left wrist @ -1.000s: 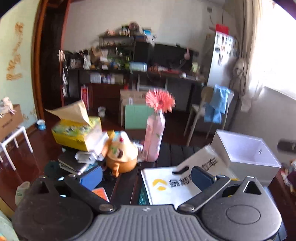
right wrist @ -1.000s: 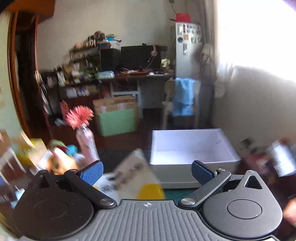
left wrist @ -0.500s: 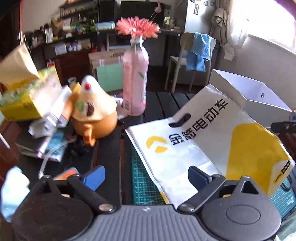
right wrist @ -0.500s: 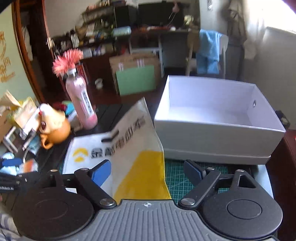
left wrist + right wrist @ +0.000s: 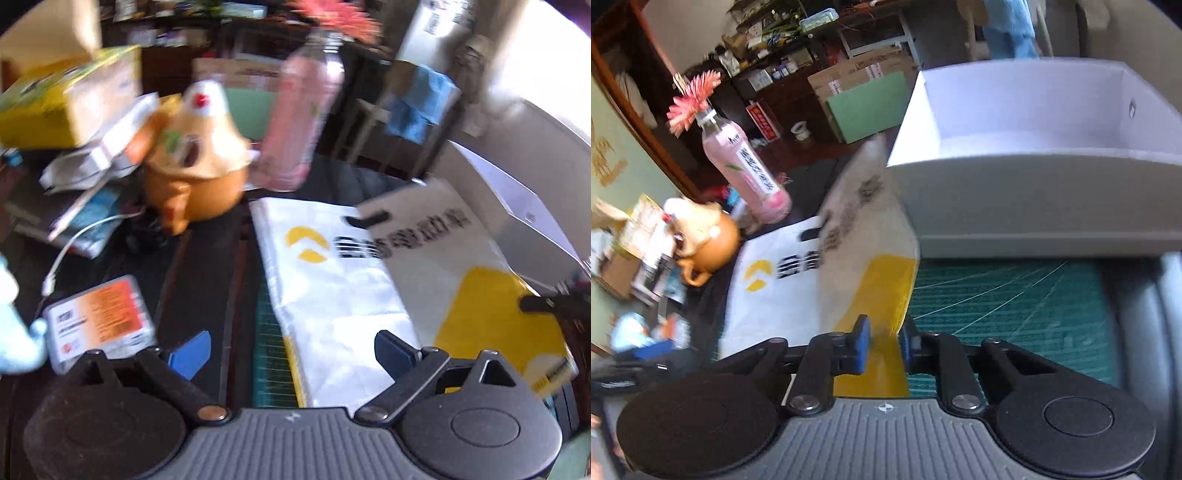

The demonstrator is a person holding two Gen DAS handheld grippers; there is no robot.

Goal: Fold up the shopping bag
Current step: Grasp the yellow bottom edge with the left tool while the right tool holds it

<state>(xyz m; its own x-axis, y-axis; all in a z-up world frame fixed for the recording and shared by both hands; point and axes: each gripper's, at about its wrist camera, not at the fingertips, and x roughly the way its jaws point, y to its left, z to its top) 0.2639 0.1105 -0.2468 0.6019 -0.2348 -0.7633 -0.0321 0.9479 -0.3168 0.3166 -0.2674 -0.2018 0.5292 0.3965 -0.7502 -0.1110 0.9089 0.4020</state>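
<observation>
Now the right gripper [image 5: 882, 341] pinches the yellow corner of the crinkly white shopping bag [image 5: 783, 291], lifting its right half into a stiff flap. Its flat half lies on the green cutting mat [image 5: 1015, 295], beside the smooth white box [image 5: 1034, 199]. Over the bag's near edge, the left gripper [image 5: 291, 350] is spread wide, gripping nothing.

the white plastic shopping bag [image 5: 332, 280] carries a yellow logo, black lettering and a yellow corner panel. blue pads tip the black right gripper [image 5: 882, 343]. the green cutting mat [image 5: 1015, 302] shows pale grid lines beside a white box [image 5: 1034, 192].
</observation>
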